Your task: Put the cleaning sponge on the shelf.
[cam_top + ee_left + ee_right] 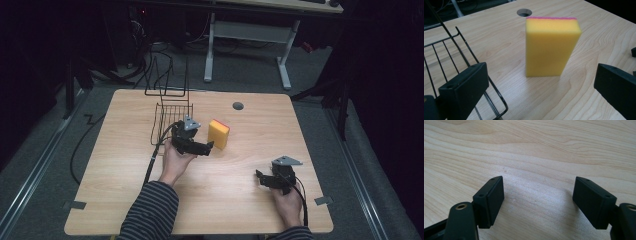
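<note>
1. Now, the big wooden table [125,200] has a black wire rack [170,117] on its far left part and a round hole [238,106] near the far edge.
2. The yellow sponge [218,133] with a pink top stands upright on the table, just right of the rack and apart from it.
3. The left gripper [209,146] sits just near and left of the sponge. Its jaws are wide apart with nothing between them. In the left gripper view the sponge [551,47] stands a little way in front of the jaws.
4. I think the job is to pick up the sponge. To do it well, slide forward until the sponge is between the jaws, stay clear of the rack wires, then squeeze softly.
5. The left hand [175,160] holds its gripper level, pointing right.
6. The right gripper [259,177] rests low at the near right, jaws wide with nothing in them.
</note>
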Demonstrator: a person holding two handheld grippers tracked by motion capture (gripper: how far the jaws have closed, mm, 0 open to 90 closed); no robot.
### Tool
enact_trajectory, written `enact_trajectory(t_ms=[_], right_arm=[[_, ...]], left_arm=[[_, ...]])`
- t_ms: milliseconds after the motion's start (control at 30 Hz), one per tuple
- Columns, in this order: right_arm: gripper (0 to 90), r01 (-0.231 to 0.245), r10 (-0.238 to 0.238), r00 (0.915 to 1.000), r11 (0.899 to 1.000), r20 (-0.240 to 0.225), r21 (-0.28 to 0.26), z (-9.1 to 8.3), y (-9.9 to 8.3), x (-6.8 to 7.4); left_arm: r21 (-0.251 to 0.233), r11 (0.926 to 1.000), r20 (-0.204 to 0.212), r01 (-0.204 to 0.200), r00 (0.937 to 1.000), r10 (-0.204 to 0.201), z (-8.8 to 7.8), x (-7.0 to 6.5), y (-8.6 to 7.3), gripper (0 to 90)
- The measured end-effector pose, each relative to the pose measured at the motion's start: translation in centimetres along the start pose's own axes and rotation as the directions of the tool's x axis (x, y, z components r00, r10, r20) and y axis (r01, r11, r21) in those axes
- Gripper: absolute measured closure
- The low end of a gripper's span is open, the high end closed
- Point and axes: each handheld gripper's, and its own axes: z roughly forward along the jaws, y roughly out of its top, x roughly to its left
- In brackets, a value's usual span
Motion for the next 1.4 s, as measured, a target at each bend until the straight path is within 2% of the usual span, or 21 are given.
enact_trajectory(t_ms=[133, 200, 300, 400, 633, 800, 1233, 1400], right_arm=[[25.4, 0.0, 0.0, 1.0, 1.0, 0.0, 0.0, 0.0, 0.0, 0.0], [25.4, 0.0, 0.0, 1.0, 1.0, 0.0, 0.0, 0.0, 0.0, 0.0], [25.4, 0.001, -0.001, 1.0, 1.0, 0.0, 0.0, 0.0, 0.0, 0.0], [25.4, 0.0, 0.0, 1.0, 1.0, 0.0, 0.0, 0.0, 0.0, 0.0], [25.4, 0.001, -0.001, 1.0, 1.0, 0.0, 0.001, 0.0, 0.0, 0.0], [25.4, 0.001, -0.001, 1.0, 1.0, 0.0, 0.0, 0.0, 0.0, 0.0], [25.4, 0.001, -0.001, 1.0, 1.0, 0.0, 0.0, 0.0, 0.0, 0.0], [25.4, 0.001, -0.001, 1.0, 1.0, 0.0, 0.0, 0.0, 0.0, 0.0]], left_arm=[[-0.008, 0.9999, -0.007, -0.008, 0.9999, 0.008, 0.4, -0.3, 0.5, 0.4], [-0.023, 0.9997, -0.002, -0.003, 1.0, 0.003, 0.6, -0.5, 0.6, 0.4], [-0.033, 0.9993, 0.004, -0.016, 0.9999, 0.016, 1.1, -0.8, 1.0, 0.1], [-0.034, 0.9993, 0.016, -0.014, 0.9998, 0.014, 1.5, -0.9, 1.3, 0.1], [-0.04, 0.999, 0.015, -0.021, 0.9997, 0.022, 2.3, -1.4, 2.0, 0.1], [-0.024, 0.9996, 0.021, -0.016, 0.9997, 0.016, 3.3, -1.5, 2.2, 0.1], [0.006, 1.0, -0.019, 0.006, 0.9998, -0.006, 5.6, -1.4, 2.1, 0.0], [0.019, 0.9998, -0.019, 0.008, 0.9998, -0.008, 6.0, -1.2, 1.9, 0.0]])
